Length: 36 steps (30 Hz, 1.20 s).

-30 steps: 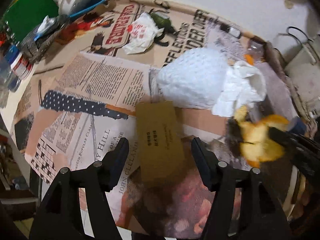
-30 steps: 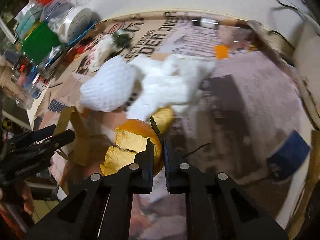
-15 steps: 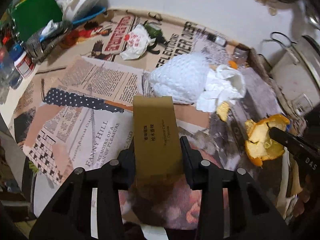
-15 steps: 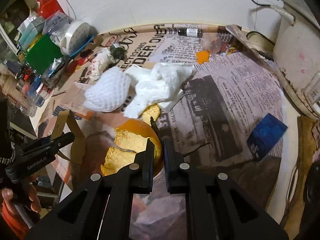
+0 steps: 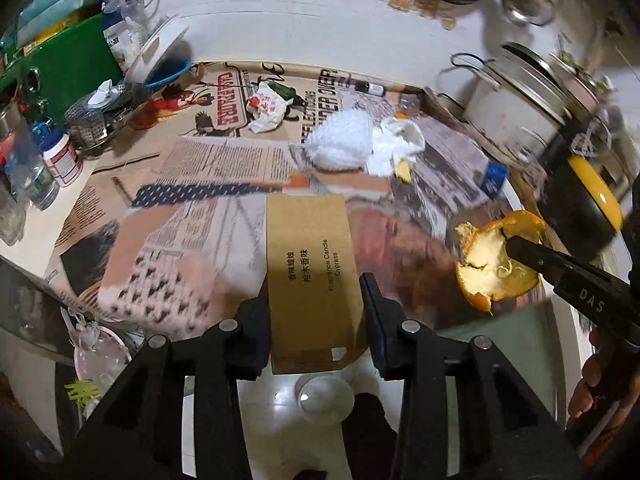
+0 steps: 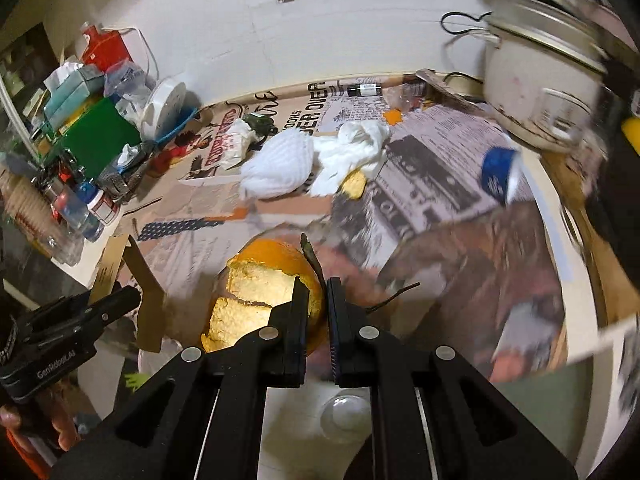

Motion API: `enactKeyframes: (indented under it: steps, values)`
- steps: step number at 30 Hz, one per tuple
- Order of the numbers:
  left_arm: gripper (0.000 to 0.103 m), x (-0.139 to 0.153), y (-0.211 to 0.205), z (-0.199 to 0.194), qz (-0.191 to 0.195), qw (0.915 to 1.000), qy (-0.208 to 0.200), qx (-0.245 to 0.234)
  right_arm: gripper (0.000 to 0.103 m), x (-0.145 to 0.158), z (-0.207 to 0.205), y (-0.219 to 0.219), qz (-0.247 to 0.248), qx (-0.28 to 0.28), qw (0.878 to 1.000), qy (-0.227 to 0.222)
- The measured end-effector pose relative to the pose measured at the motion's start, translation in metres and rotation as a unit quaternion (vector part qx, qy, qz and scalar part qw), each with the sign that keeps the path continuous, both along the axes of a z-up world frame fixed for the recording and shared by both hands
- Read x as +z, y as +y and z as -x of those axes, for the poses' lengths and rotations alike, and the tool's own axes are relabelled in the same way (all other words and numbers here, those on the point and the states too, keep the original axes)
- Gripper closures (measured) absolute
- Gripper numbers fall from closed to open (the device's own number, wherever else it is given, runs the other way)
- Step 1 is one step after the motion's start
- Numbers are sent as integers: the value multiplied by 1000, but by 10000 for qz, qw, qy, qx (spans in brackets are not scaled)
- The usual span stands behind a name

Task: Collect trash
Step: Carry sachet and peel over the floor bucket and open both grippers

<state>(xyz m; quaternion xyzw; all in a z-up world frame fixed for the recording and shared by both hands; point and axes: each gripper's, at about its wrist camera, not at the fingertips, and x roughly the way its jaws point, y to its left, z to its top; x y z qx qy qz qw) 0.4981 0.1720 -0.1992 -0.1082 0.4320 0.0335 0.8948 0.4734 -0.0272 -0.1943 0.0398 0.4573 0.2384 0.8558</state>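
My left gripper (image 5: 314,292) is shut on a flat brown cardboard box (image 5: 308,268) and holds it lifted over the table's front edge. It shows at the left of the right wrist view (image 6: 120,264). My right gripper (image 6: 316,300) is shut on an orange peel (image 6: 256,288), also lifted; the peel shows at the right of the left wrist view (image 5: 488,264). On the table lie a white foam net (image 5: 340,144), crumpled white tissue (image 5: 396,144), a small peel piece (image 5: 404,168) and a crumpled wrapper (image 5: 266,112).
Newspaper-print cloth (image 5: 208,160) covers the table. Bottles, a green box (image 5: 60,68) and a metal strainer crowd the left side. A rice cooker (image 6: 540,80) stands at the back right, a blue packet (image 6: 498,172) near it. Tiled floor (image 5: 272,400) lies below the front edge.
Both grippers have pulled back and up from the table, the left with the cardboard box, the right with the orange peel. The left gripper closed on the box one second ago.
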Motion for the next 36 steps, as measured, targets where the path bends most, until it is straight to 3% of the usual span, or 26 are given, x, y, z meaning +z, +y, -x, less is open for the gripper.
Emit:
enactKeyframes:
  steps: [11, 19, 23, 26, 36]
  values:
    - [64, -29, -10, 67, 102, 9974, 409, -588, 95, -5, 77, -3, 251, -337, 9988, 245]
    - [64, -95, -43, 84, 317, 9929, 910, -698, 94, -48, 102, -21, 516, -342, 9967, 531]
    - [64, -141, -57, 85, 408, 9905, 1148, -637, 94, -86, 110, -31, 574, -322, 9950, 753]
    - [64, -178, -66, 84, 437, 9901, 1204, -569, 94, -132, 113, -40, 601, -256, 9939, 886]
    - [64, -355, -91, 78, 586, 9875, 1347, -578, 94, -303, 116, -55, 627, -116, 9914, 1141]
